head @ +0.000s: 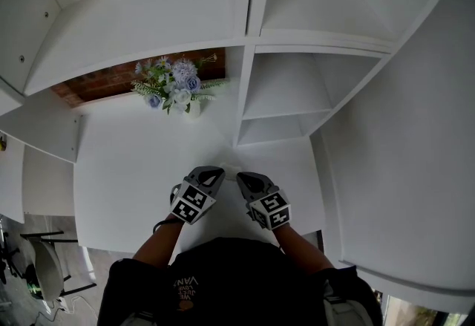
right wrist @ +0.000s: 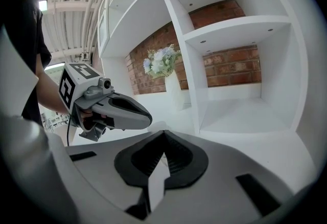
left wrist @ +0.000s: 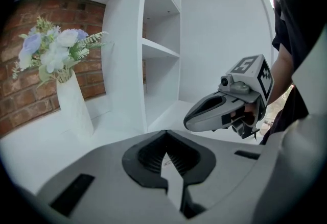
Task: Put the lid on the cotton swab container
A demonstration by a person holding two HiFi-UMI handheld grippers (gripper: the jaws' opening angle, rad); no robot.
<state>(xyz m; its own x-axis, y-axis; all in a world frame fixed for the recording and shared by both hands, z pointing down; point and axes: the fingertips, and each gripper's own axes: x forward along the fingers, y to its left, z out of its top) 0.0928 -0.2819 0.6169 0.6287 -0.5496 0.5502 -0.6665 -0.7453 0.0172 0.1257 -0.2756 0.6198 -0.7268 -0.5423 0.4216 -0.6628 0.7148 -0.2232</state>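
Note:
My left gripper (head: 214, 172) and right gripper (head: 243, 178) are held side by side low over the white table (head: 126, 168), near its front edge, tips pointing away from me. Both are shut with nothing between the jaws. In the left gripper view the right gripper (left wrist: 190, 121) hangs just to the right; in the right gripper view the left gripper (right wrist: 148, 116) hangs just to the left. A small pale white shape (head: 227, 166) lies on the table right in front of the two tips; I cannot tell what it is. No lid or cotton swab container shows clearly.
A white vase of blue and white flowers (head: 172, 88) stands at the back of the table against a brick wall (head: 111, 79). White open shelf compartments (head: 286, 105) rise at the right. A chair (head: 44, 265) stands on the floor at the lower left.

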